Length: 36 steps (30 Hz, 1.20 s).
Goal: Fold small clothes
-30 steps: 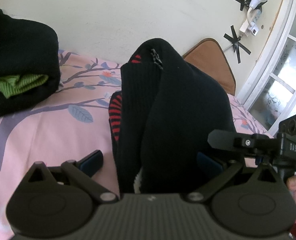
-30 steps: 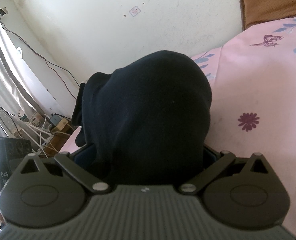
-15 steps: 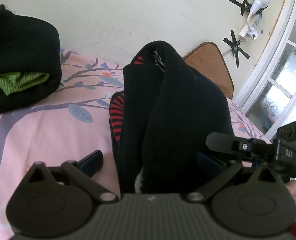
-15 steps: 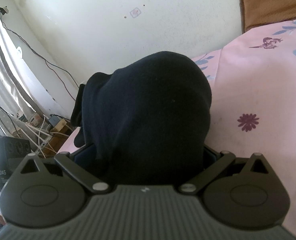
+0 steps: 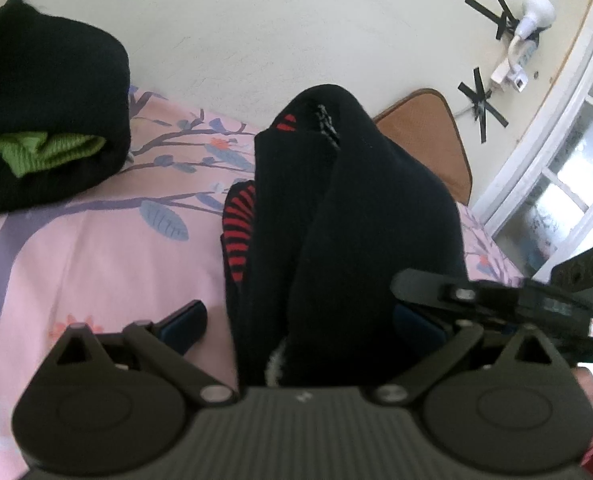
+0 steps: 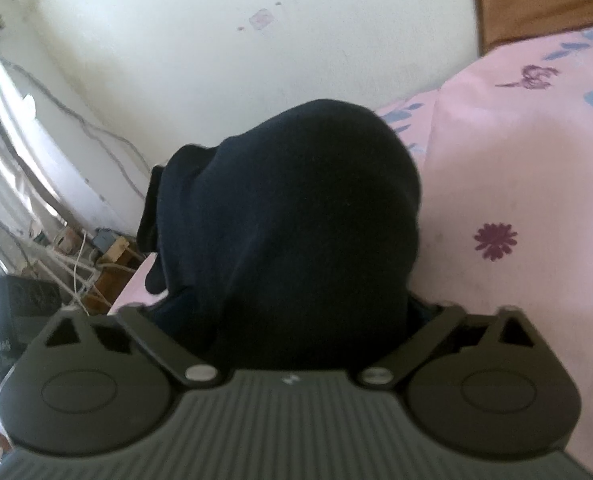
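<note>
The left tongs (image 5: 300,320) stand spread wide and their jaws are closing, with a dark sock (image 5: 356,220) bunched up between them. The left finger (image 5: 184,320) stands clear of the cloth with pink sheet showing in the gap; the right finger is mostly hidden behind the fabric, so contact there cannot be told. The sock rises in a tall hump over the bed (image 5: 76,248), and a red-striped band (image 5: 238,224) shows on its left side, with a small white bit near the tongs' base.

The right tongs (image 6: 296,312) are also spread and closing, with a dark garment (image 6: 288,220) mounded between them and filling the gap. Both fingers are hidden by the cloth, so whether the pads press on it cannot be told. The garment lies near the bed's edge, beside the wall (image 6: 216,60).

In the left wrist view, the other tool (image 5: 496,300) sits just to the right of the sock. A folded dark pile (image 5: 48,92) with a green piece (image 5: 44,148) tucked in it lies well apart at the far left of the bed. A brown mat (image 5: 428,136) leans behind the sock, by a window (image 5: 568,184).
</note>
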Each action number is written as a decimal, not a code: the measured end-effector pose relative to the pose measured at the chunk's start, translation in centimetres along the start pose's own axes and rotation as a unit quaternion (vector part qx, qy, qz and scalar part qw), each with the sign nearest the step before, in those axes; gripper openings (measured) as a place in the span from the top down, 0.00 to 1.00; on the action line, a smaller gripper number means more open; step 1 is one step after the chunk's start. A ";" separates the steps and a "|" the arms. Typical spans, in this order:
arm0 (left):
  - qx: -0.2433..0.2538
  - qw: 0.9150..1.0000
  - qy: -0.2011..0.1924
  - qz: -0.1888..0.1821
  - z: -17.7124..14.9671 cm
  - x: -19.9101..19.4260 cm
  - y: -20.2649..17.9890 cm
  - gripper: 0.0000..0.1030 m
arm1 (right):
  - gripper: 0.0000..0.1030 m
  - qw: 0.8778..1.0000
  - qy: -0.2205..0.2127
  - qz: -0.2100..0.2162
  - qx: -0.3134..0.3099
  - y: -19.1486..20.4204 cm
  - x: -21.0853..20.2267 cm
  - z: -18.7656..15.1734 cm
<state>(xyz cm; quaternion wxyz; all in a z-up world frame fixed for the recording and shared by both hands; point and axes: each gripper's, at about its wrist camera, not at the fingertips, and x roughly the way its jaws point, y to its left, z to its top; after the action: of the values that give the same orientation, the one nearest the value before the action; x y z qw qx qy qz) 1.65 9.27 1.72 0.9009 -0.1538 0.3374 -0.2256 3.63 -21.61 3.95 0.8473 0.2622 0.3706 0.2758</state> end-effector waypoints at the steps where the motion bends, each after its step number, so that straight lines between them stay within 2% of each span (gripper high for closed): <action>1: -0.005 1.000 0.002 -0.009 -0.1 0.0 -0.1 0.14 | 0.24 1.000 0.004 -0.004 0.011 -0.2 0.0 0.1; 4: 0.004 1.000 -0.002 0.008 -0.6 -0.1 -1.1 0.26 | 0.39 0.999 0.012 0.004 0.039 -0.7 -0.6 0.4; 7: 0.002 1.000 -0.007 0.011 -0.7 -0.5 -1.7 0.40 | 0.52 0.999 0.019 0.013 0.035 -0.3 -1.3 0.6; 11: 0.008 1.000 -0.017 0.009 0.2 -1.0 -3.7 0.49 | 0.59 1.000 0.015 0.021 0.018 0.3 -2.4 1.0; 14: 0.035 0.999 -0.022 0.008 1.3 -0.4 -6.8 0.49 | 0.60 1.000 -0.008 0.024 -0.007 0.6 -4.1 1.7; 17: 0.057 0.998 -0.018 -0.012 3.1 1.7 -10.1 0.49 | 0.60 0.999 -0.042 0.012 -0.022 -0.4 -6.6 3.0; 21: 0.093 0.994 -0.007 -0.049 5.6 6.2 -15.8 0.49 | 0.60 0.994 -0.096 -0.027 -0.031 -3.0 -11.1 5.1; 24: 0.121 0.991 -0.007 -0.064 7.0 9.8 -20.3 0.49 | 0.60 0.989 -0.134 -0.059 -0.035 -5.7 -14.6 7.2; 27: 0.128 0.989 0.007 -0.075 8.1 14.1 -23.7 0.49 | 0.60 0.983 -0.159 -0.086 -0.040 -8.7 -17.1 9.1; 31: 0.134 0.988 0.036 -0.073 8.3 19.9 -26.9 0.49 | 0.60 0.977 -0.168 -0.128 -0.021 -13.5 -18.4 11.2; 34: 0.155 0.985 0.057 -0.054 7.4 23.4 -28.6 0.49 | 0.60 0.973 -0.152 -0.174 0.002 -17.3 -17.9 11.9; 36: 0.171 0.982 0.066 -0.038 6.7 25.0 -29.4 0.49 | 0.59 0.972 -0.138 -0.189 0.025 -19.8 -17.5 11.9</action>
<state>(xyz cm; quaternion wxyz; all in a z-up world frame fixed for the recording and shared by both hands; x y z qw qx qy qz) 14.04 -27.64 5.71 0.8804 0.0051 0.3469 -0.3233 8.21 -50.09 6.56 0.9202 0.2439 0.2998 0.0626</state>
